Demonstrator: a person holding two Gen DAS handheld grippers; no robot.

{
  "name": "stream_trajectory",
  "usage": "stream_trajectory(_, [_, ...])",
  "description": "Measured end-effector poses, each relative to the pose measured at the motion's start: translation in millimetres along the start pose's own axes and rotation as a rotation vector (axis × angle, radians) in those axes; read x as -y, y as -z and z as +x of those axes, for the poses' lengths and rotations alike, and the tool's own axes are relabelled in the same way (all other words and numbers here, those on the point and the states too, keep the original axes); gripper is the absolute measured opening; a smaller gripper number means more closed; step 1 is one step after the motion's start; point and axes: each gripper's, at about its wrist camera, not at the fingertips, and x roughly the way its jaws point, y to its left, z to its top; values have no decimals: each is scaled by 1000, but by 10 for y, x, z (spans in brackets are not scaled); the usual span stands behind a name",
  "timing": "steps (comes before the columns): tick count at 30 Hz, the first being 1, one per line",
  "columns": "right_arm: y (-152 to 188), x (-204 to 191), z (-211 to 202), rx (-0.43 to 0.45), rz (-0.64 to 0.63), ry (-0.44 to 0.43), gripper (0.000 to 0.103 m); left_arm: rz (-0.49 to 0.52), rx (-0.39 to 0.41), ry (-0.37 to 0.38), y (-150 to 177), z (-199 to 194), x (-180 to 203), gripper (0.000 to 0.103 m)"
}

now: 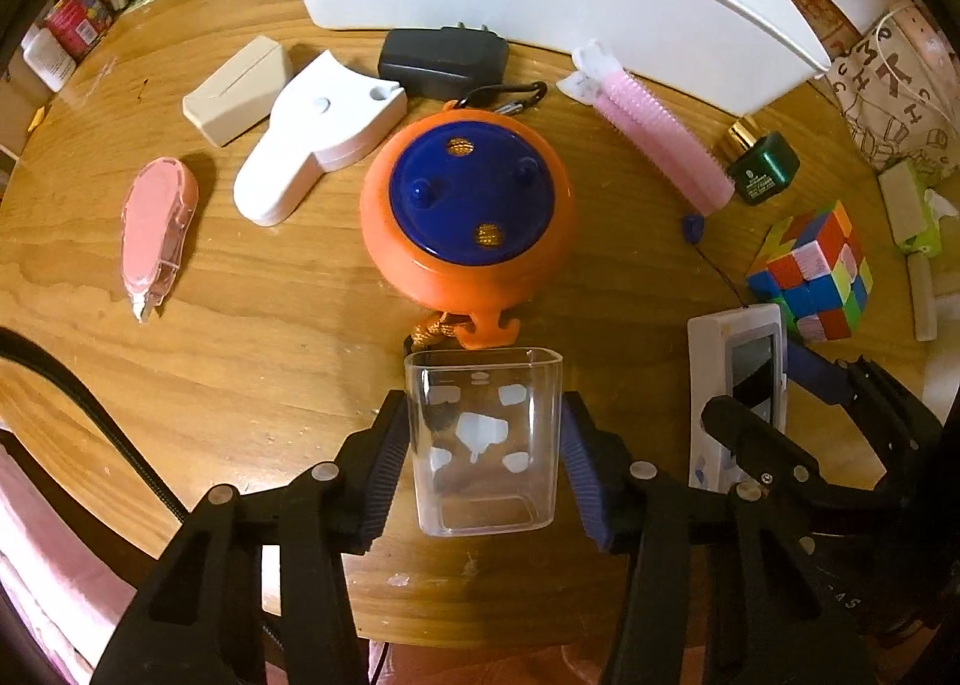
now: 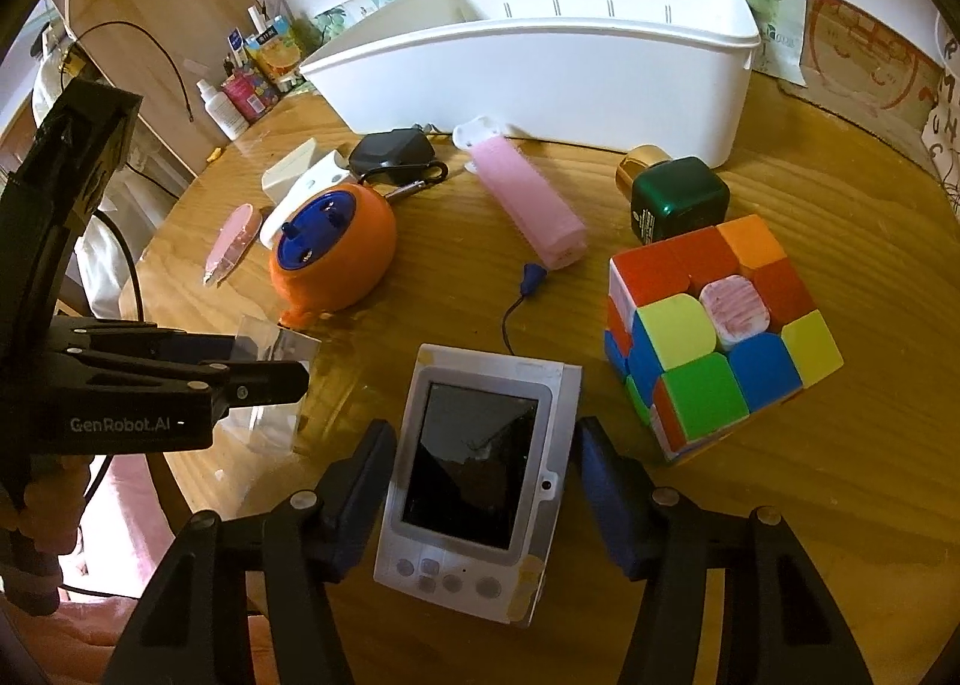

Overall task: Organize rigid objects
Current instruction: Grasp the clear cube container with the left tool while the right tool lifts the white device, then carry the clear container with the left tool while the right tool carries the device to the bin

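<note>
We are clenching the left gripper (image 1: 483, 445) on the clear plastic cup (image 1: 485, 445), its pads pressing both side walls, at the near edge of the wooden table (image 1: 240, 325). We are holding the right gripper (image 2: 480, 487) astride the small screen device (image 2: 474, 475); the left pad is touching its edge while the right pad is standing just off it, so we are not judging it gripped yet. Its long axis is running near to far, along the fingers. The white bin (image 2: 540, 79) is lying straight ahead at the far side, beyond the orange and blue toy (image 1: 468, 205), so both lifts are needing to clear that clutter.
</note>
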Motion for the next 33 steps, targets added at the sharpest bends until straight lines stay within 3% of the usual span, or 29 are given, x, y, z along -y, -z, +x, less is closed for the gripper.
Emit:
stream_trajectory(8, [-50, 5, -147, 50, 13, -32, 60, -33, 55, 52, 90, -147, -99, 53])
stream_trajectory(20, [-195, -89, -377, 142, 1, -54, 58, -46, 255, 130, 196, -647, -315, 53])
stream_trajectory(33, [-622, -151, -753, 305, -27, -81, 58, -14, 469, 103, -204, -1199, -248, 53])
